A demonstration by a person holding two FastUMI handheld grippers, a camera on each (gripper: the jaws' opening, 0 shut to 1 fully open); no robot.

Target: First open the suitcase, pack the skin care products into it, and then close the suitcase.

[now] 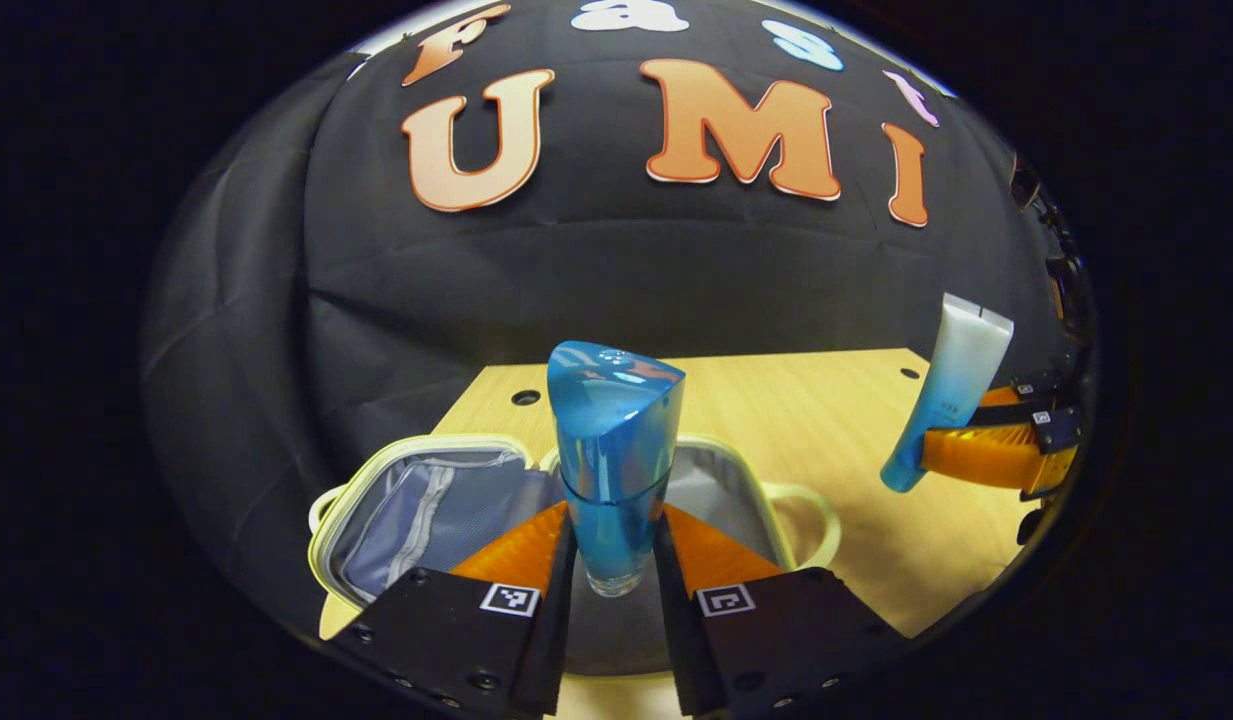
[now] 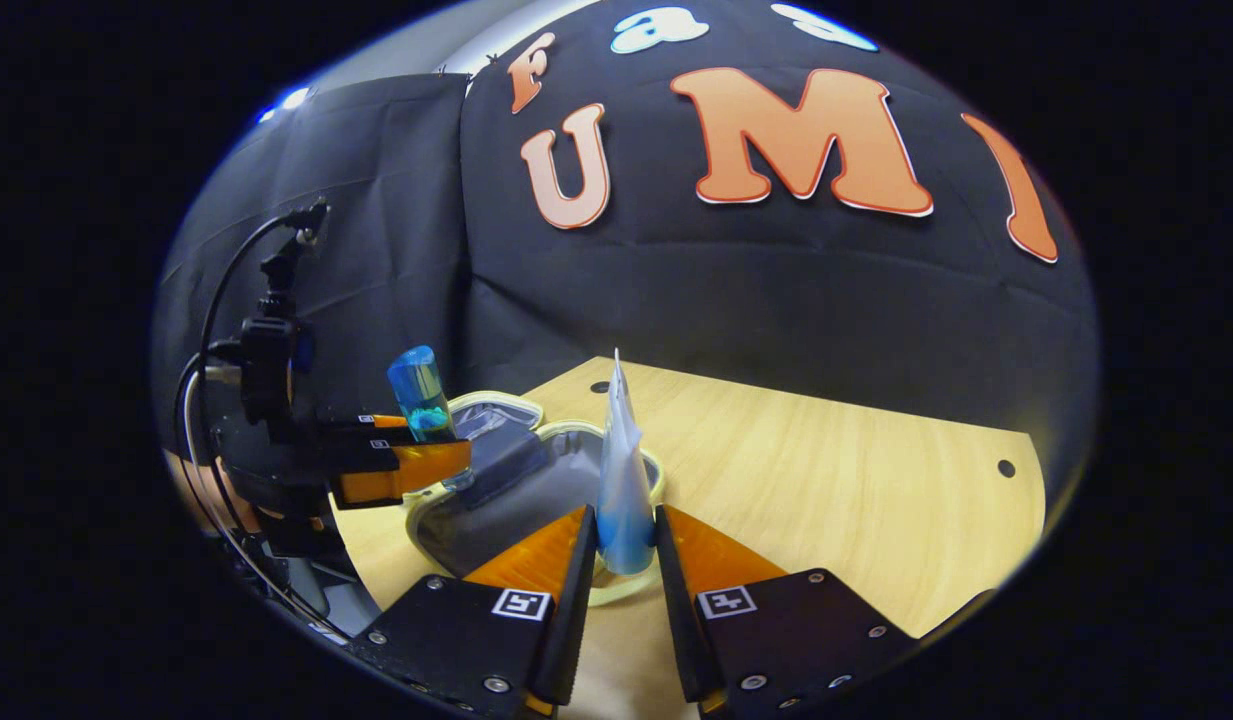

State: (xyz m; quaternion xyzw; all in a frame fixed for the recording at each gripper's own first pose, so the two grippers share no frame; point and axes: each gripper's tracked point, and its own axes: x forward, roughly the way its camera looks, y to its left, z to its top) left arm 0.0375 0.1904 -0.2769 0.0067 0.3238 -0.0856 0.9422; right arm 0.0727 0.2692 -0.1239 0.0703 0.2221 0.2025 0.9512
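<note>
A clear blue bottle point(image 1: 612, 465) stands upright between the fingers of my left gripper point(image 1: 616, 560), which is shut on it, above the open suitcase point(image 1: 416, 500). The suitcase has a cream rim and grey lining and lies flat on the wooden table point(image 1: 836, 420). In the right gripper view, my right gripper point(image 2: 624, 545) is shut on a white and blue tube point(image 2: 622, 480), held upright over the suitcase point(image 2: 506, 490). The tube point(image 1: 951, 400) and the right gripper point(image 1: 986, 455) also appear at the right of the left gripper view. The blue bottle point(image 2: 420, 395) and left gripper point(image 2: 396, 465) appear at the left of the right gripper view.
The table point(image 2: 836, 480) has small round holes near its far edge and corners. Black cloth walls close the booth behind and to the left. A cable and camera mount point(image 2: 271, 350) rise above the left gripper. The suitcase handle point(image 1: 811, 500) juts to the right.
</note>
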